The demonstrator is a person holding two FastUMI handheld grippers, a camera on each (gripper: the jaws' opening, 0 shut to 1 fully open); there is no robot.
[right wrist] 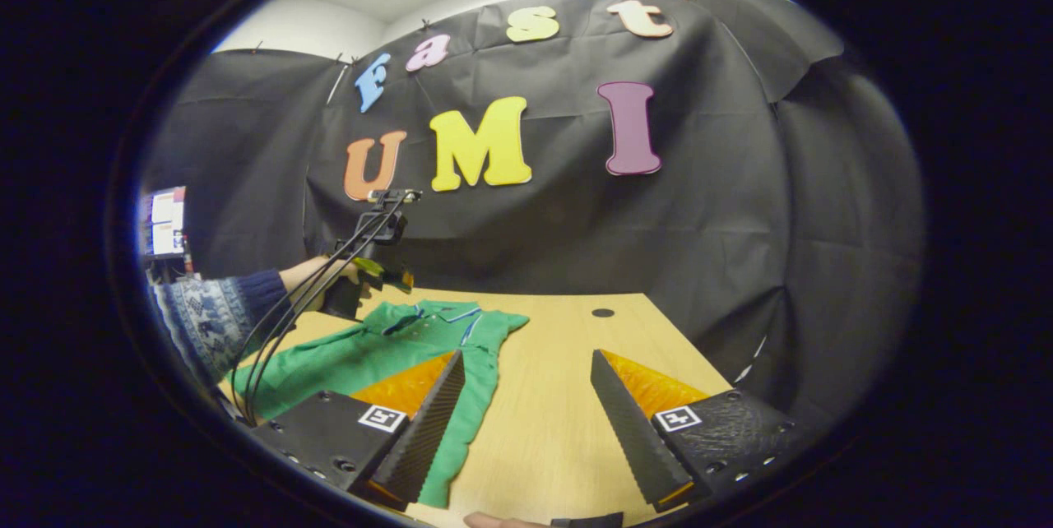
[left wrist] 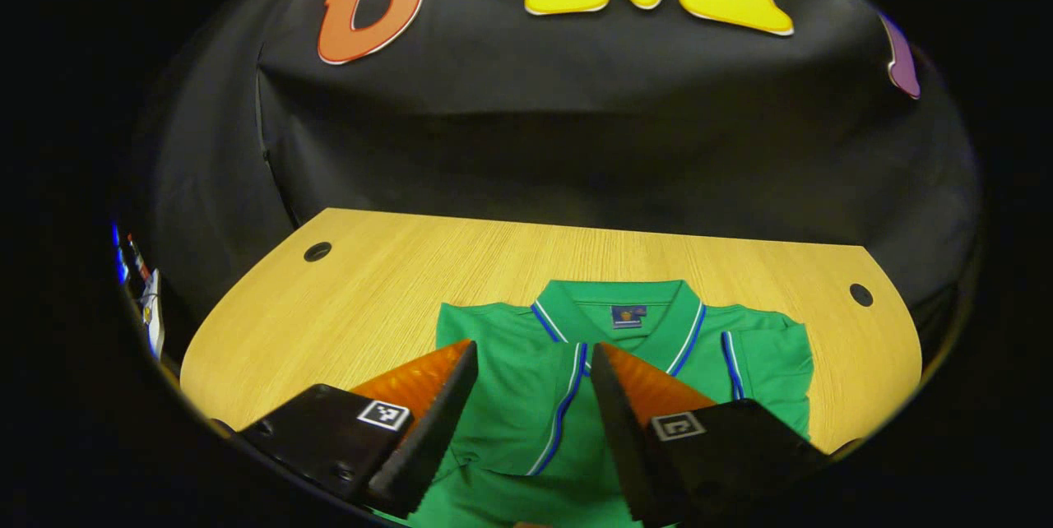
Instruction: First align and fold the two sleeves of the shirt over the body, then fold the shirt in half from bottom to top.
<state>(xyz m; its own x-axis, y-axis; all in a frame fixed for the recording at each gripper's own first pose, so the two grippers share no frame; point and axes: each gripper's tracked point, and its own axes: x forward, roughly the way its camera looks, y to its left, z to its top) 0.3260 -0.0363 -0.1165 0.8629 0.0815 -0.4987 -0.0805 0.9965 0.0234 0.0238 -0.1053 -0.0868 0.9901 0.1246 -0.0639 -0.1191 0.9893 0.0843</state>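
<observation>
1. One green shirt [left wrist: 535, 396] lies flat on the table [left wrist: 370, 281]. Its cloth looks soft, with a collar [left wrist: 619, 316] edged in blue and white stripes.
2. The table is smooth light wood with two round holes [left wrist: 317, 252] near its back corners. Black cloth [left wrist: 576, 141] hangs behind it.
3. The left gripper [left wrist: 533, 421] hangs over the shirt's middle, jaws spread, holding nothing.
4. The right gripper [right wrist: 526, 429] hangs over the shirt's edge and bare wood, jaws spread too. Its fingers [right wrist: 629, 429] have toothed edges.
5. One hand [right wrist: 317, 275] in a knitted sleeve [right wrist: 210, 316] holds the far gripper.
</observation>
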